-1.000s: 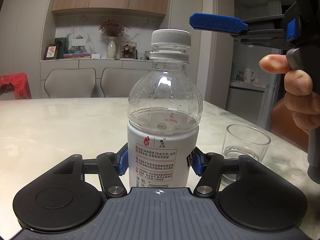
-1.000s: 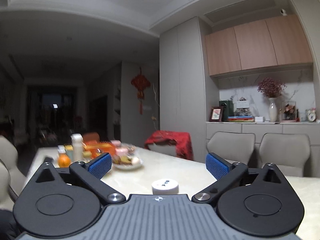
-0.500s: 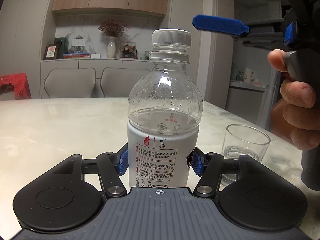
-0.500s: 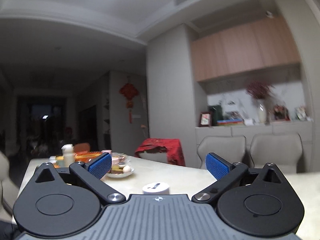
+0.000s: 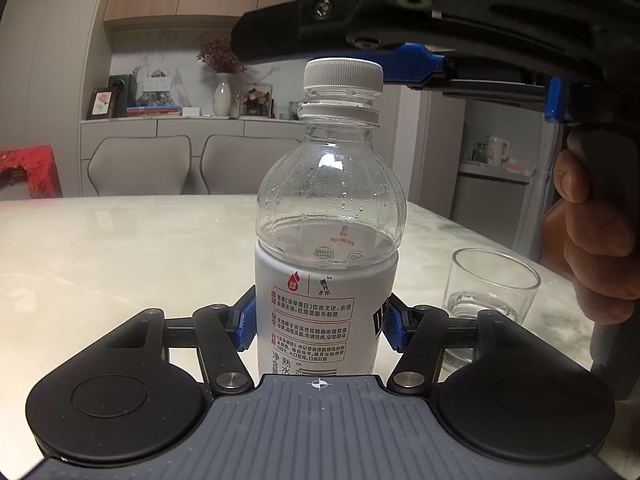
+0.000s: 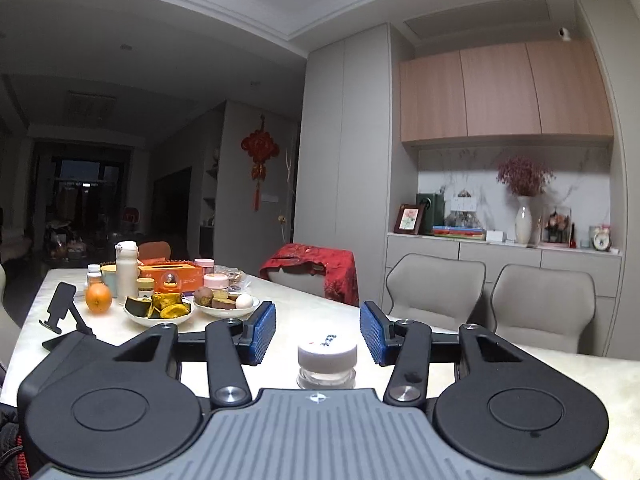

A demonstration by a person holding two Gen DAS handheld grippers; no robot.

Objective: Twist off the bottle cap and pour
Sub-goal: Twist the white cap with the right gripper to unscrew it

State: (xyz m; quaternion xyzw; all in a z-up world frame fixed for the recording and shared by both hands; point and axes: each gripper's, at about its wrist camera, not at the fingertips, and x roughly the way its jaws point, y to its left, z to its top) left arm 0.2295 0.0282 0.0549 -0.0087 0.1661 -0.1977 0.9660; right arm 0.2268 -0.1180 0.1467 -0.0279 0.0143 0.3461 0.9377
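A clear water bottle (image 5: 326, 240) with a white label stands upright on the marble table (image 5: 120, 248). My left gripper (image 5: 320, 326) is shut on its labelled body. Its white cap (image 5: 342, 74) is on. My right gripper (image 6: 318, 330) is open and straddles the cap (image 6: 327, 350); its blue pads (image 6: 262, 332) stand clear on both sides. In the left wrist view one pad (image 5: 412, 68) lies beside the cap. An empty clear glass (image 5: 490, 296) stands to the bottle's right.
Bowls of food (image 6: 160, 312), an orange (image 6: 98, 298), a phone stand (image 6: 60, 312), a tissue box and jars sit at the table's far end. Grey chairs (image 6: 436, 288) line the far side. My hand (image 5: 592, 232) holds the right gripper's handle.
My right gripper has come down and forward, so that its open fingers now flank the cap instead of hanging above and to the right of it. The left gripper and bottle have not moved.
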